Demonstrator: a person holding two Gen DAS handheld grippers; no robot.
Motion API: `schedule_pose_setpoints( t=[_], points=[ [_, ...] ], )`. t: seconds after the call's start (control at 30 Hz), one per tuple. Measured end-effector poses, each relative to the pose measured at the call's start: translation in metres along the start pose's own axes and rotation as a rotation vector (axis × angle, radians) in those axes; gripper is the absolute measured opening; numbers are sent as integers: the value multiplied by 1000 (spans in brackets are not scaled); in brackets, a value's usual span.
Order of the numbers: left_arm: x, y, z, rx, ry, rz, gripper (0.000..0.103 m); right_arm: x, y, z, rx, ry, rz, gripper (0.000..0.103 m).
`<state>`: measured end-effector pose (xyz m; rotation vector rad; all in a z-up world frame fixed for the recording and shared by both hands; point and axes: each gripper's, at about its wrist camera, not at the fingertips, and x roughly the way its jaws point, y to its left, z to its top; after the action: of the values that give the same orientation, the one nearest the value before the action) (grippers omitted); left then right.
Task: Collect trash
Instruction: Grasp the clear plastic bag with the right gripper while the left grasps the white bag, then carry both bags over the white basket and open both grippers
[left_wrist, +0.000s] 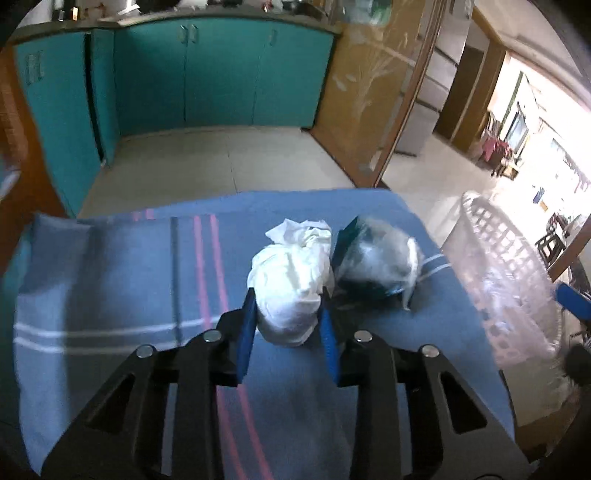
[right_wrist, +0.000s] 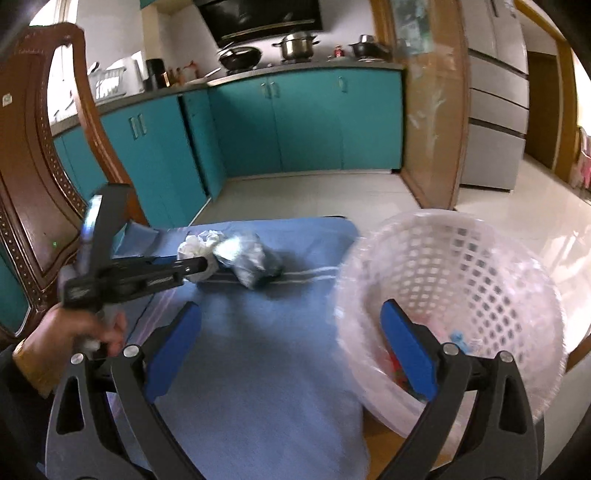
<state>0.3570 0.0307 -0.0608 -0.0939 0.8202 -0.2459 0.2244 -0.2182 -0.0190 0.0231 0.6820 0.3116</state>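
My left gripper (left_wrist: 288, 314) is clamped on the white paper wad (left_wrist: 291, 284), at centre of the blue cloth (left_wrist: 110, 277). The plastic-wrapped bundle (left_wrist: 376, 258) touches it at 2 o'clock. I'd lift straight up first so that doesn't drag. My right gripper (right_wrist: 291, 343) is spread wide, holding nothing. Basket (right_wrist: 480, 266) at 3 o'clock is motion-blurred; can't identify its contents.

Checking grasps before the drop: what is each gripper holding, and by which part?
Left gripper clamps the white crumpled wad across its lower sides. Right gripper is open, holding nothing.
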Motion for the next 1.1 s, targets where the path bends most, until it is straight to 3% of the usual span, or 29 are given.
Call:
schedule_pose_setpoints(
  t=[0.1, 0.27, 0.33, 0.37, 0.43, 0.5, 0.7, 0.87, 0.93, 1.0, 1.03, 1.1],
  points=[
    [-40, 2, -4, -25, -47, 45, 32, 29, 28, 16, -100, 26, 5, 96],
    [-123, 2, -34, -122, -173, 40, 32, 104, 66, 38, -170, 111, -11, 92],
    [-146, 2, -49, -169, -224, 57, 33, 133, 75, 38, -173, 186, -8, 75],
    [-156, 4, -57, -181, -236, 54, 34, 141, 77, 37, -174, 217, -12, 52],
    [-167, 0, -67, -186, -261, 58, 34, 141, 73, 35, -140, 229, -23, 45],
    [-174, -6, -72, -165, -273, 52, 34, 121, 67, 33, -85, 215, 19, 39],
    [-168, -12, -76, -159, -257, 17, 34, -12, 33, 37, 0, -24, 13, 39],
    [-156, -42, -77, -93, -218, -27, 35, -92, -61, 20, 184, -186, -163, 41],
    [-149, -61, -77, -51, -199, -50, 35, -90, -90, 9, 241, -172, -178, 46],
    [-142, -85, -72, -16, -186, -87, 35, -79, -117, -1, 315, -126, -134, 62],
    [-139, -94, -69, -3, -184, -97, 35, -79, -126, -5, 351, -120, -112, 64],
    [-131, -123, -59, 40, -180, -121, 36, -98, -142, -5, 442, -191, -98, 83]
  ],
)
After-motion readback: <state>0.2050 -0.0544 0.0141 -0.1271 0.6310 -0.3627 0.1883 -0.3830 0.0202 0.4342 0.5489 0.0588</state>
